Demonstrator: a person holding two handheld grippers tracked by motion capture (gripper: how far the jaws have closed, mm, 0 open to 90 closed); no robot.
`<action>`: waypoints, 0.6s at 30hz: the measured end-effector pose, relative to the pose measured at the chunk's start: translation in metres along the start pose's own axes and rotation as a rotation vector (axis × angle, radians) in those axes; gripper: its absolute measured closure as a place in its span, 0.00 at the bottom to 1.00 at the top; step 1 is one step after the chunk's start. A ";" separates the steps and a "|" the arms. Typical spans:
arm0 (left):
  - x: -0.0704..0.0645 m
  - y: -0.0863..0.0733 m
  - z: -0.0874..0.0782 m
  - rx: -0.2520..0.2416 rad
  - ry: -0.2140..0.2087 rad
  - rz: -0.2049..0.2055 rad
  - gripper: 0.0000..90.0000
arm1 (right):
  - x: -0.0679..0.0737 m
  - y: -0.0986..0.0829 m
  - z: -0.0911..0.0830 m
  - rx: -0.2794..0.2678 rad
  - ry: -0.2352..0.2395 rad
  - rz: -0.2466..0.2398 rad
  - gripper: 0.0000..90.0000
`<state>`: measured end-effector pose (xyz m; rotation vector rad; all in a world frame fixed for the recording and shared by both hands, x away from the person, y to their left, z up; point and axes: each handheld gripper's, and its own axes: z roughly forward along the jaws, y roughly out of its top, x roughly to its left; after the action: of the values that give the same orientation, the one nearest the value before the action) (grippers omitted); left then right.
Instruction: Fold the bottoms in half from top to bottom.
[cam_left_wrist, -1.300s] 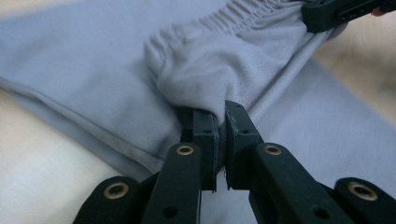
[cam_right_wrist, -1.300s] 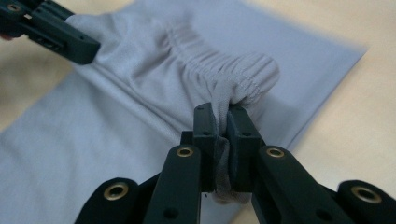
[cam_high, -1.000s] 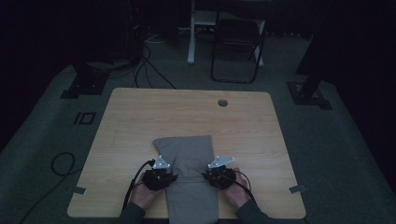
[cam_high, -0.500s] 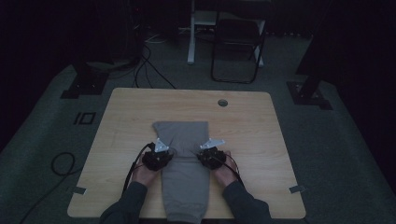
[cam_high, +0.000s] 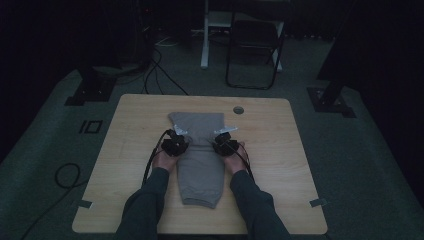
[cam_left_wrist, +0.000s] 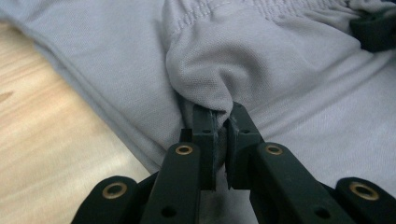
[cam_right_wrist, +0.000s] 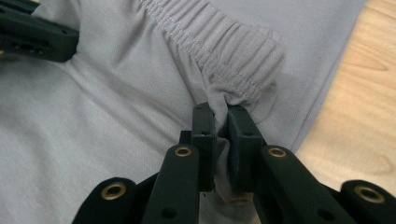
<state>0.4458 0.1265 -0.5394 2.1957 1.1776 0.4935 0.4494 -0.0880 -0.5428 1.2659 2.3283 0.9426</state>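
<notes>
Both tools were clamped on the grey pants (cam_high: 200, 150): left tool (cam_left_wrist: 222, 123) pinching a fabric fold, right tool (cam_right_wrist: 222, 116) pinching the elastic waistband (cam_right_wrist: 224, 42). Pants lay mid-surface (cam_high: 280, 150), folded over.

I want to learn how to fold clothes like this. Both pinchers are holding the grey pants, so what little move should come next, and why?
Probably lower both grippers and let go. The left gripper and right gripper each pinch a corner of the grey pants at the elastic waistband, and that end already seems to lie folded over the rest on the table. Setting it flat should finish this fold.
</notes>
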 end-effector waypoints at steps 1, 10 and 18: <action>0.001 0.003 0.001 0.007 0.002 -0.002 0.93 | -0.001 0.002 0.002 0.004 -0.001 0.004 0.93; 0.008 0.038 -0.035 -0.098 0.019 0.028 0.95 | -0.005 0.028 -0.022 -0.086 -0.083 -0.047 0.94; 0.008 0.058 -0.094 -0.264 -0.042 0.013 0.95 | -0.015 0.053 -0.080 -0.263 -0.051 -0.016 0.94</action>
<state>0.4323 0.1384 -0.4303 1.9790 1.0144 0.5714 0.4454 -0.1110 -0.4487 1.1490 2.0899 1.1527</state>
